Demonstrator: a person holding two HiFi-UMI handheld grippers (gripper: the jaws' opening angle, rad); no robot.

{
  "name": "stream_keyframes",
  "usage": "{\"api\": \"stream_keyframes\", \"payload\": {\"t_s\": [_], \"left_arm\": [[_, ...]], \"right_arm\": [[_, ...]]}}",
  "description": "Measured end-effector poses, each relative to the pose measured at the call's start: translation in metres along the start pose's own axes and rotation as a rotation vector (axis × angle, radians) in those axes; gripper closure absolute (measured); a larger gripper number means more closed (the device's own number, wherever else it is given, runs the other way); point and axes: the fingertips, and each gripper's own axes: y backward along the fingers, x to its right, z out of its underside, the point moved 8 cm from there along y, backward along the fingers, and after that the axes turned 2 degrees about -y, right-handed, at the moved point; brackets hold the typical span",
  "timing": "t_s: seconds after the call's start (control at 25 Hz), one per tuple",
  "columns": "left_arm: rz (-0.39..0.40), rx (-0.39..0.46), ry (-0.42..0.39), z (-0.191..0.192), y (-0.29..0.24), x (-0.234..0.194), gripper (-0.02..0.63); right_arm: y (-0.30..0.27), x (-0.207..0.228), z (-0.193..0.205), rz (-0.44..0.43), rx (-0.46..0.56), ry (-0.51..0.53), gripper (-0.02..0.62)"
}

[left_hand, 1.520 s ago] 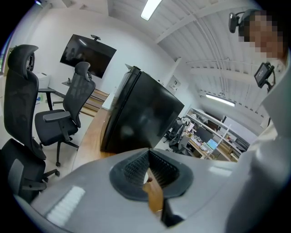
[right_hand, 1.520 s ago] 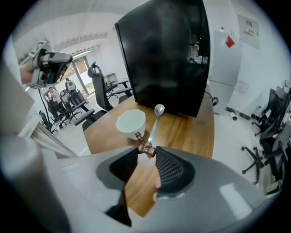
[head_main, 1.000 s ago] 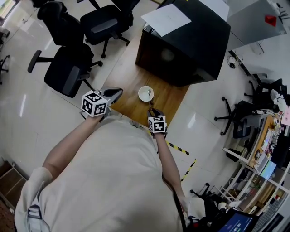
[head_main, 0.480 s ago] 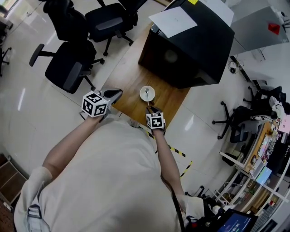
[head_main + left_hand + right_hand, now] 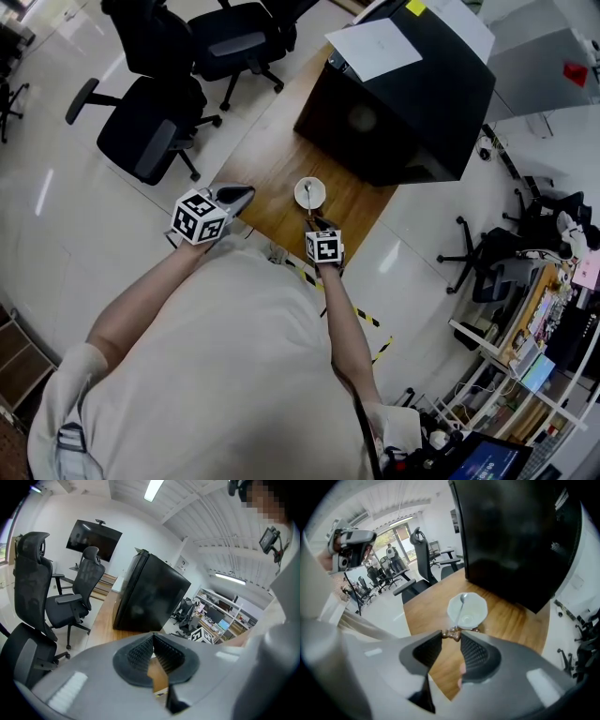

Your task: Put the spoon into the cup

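Observation:
A white cup stands on the wooden table near its front edge. A thin metal spoon leans in it, bowl against the far rim, brown ornate handle end pointing back at me. My right gripper points steeply down just in front of the cup, its tips shut on that handle end. My left gripper hovers at the table's left front corner, clear of the cup, jaws shut on nothing.
A big black cabinet with a paper sheet on top fills the table's far end behind the cup. Black office chairs stand left of the table. Yellow-black tape marks the floor at my right.
The view has drifted a little, so the cup sits slightly higher in frame. My right gripper stays on the spoon handle at the cup; the left gripper has barely shifted.

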Motion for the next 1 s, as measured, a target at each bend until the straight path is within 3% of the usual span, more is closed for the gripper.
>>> {"api": "stream_keyframes", "payload": {"t_s": [1.0], "left_arm": [[-0.039,0.017,0.005,0.006,0.017,-0.010,0.606]], "right_arm": [[-0.015,0.012,-0.003,0.025,-0.039,-0.012,0.468]]}}
